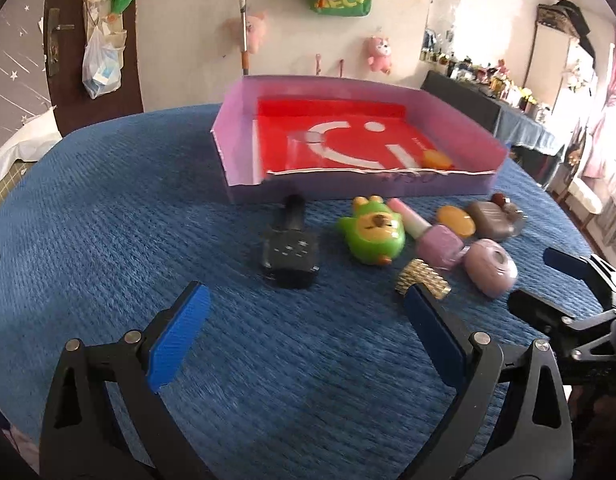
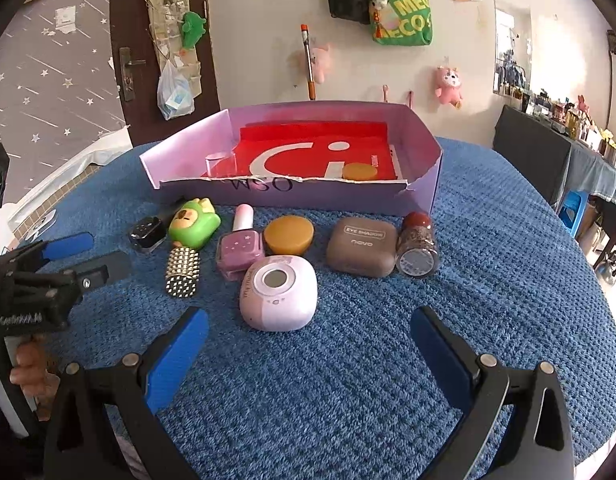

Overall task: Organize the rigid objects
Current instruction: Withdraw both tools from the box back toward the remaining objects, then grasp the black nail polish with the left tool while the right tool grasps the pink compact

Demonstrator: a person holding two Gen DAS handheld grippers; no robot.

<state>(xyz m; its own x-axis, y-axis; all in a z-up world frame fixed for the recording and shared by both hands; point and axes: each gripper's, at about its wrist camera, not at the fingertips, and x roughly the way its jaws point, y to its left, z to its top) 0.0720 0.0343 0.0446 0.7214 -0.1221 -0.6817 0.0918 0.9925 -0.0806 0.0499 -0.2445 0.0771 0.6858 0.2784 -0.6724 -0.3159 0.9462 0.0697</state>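
Both grippers hover over the blue tablecloth (image 2: 388,360), left gripper (image 1: 303,312) spread wide and empty, right gripper (image 2: 308,336) likewise, its fingers flanking the lilac rounded case (image 2: 278,295). Behind it sit nail polish (image 2: 240,248), amber puck (image 2: 288,234), eyeshadow compact (image 2: 362,251), glitter jar (image 2: 417,249), all before the purple box (image 2: 291,192).

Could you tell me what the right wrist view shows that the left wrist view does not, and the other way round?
Only the right wrist view shows the clear cup in the box, the compact's lettering and a hand. Only the left wrist view shows the black bottle's whole length. Both show the box, the green toy, the nail polish, the lilac case and both open claws, left and right.
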